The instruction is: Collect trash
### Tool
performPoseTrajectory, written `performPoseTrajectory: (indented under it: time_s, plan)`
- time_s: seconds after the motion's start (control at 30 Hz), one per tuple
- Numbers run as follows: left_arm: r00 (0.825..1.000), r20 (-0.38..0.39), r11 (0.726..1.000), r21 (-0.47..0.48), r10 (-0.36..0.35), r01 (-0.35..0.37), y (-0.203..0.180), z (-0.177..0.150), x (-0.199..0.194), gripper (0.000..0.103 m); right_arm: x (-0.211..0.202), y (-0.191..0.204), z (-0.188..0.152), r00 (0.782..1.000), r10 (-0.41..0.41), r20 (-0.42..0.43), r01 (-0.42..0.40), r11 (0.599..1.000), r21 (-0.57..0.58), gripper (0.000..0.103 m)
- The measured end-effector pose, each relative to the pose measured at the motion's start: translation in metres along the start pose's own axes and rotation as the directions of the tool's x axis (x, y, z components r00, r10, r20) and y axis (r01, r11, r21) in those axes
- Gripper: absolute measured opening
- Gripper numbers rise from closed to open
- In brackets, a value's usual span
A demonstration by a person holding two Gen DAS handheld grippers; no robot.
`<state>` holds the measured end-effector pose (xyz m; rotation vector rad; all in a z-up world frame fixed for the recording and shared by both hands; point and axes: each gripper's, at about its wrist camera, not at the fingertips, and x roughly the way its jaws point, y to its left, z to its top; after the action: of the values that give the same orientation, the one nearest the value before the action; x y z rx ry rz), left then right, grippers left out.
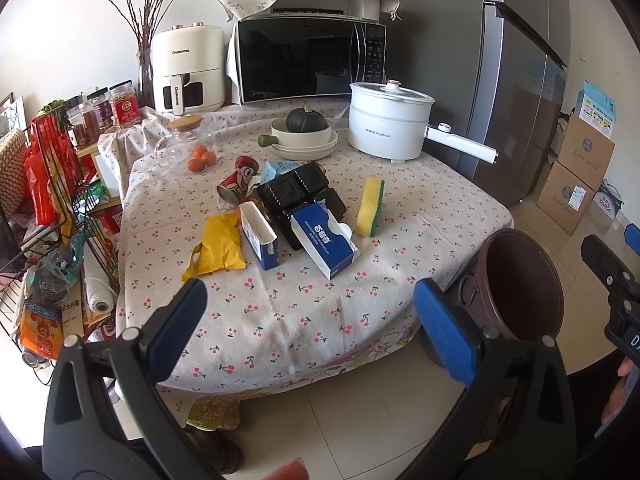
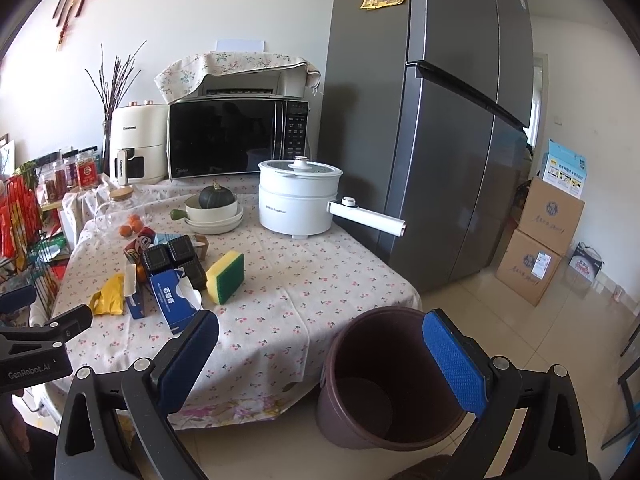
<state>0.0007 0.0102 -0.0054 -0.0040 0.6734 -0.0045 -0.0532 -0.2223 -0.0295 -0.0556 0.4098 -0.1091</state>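
Note:
Trash lies in a cluster on the cherry-print tablecloth [image 1: 280, 312]: a yellow wrapper [image 1: 220, 246], a blue-and-white carton [image 1: 260, 236], a blue tissue box [image 1: 324, 240], a black plastic tray [image 1: 300, 190], a crushed red can [image 1: 238, 184] and a yellow-green sponge [image 1: 370, 206]. A brown bin [image 2: 384, 376] stands empty on the floor at the table's front right corner. My left gripper [image 1: 312, 328] is open and empty, short of the table's front edge. My right gripper [image 2: 332, 360] is open and empty, above the bin's left rim.
At the table's back stand a white electric pot [image 1: 388, 120] with a long handle, bowls with a squash [image 1: 304, 136], a glass jar [image 1: 184, 144], tangerines [image 1: 202, 158], a microwave [image 1: 308, 60] and an air fryer [image 1: 188, 68]. A wire rack [image 1: 52, 220] is left, a fridge [image 2: 440, 140] and boxes [image 2: 540, 240] right.

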Motion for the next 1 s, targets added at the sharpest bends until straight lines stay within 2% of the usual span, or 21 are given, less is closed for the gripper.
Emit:
performPoseTrajectory:
  time_s: [1.0]
  plan:
    - [0.999,0.032,1.0,-0.01,0.004,-0.004,-0.0007,0.0042,-0.0047,0.103,0.0006,0.0024,-0.0006,1.0,0.013,0.004,-0.013,1.0,0.0,0.103]
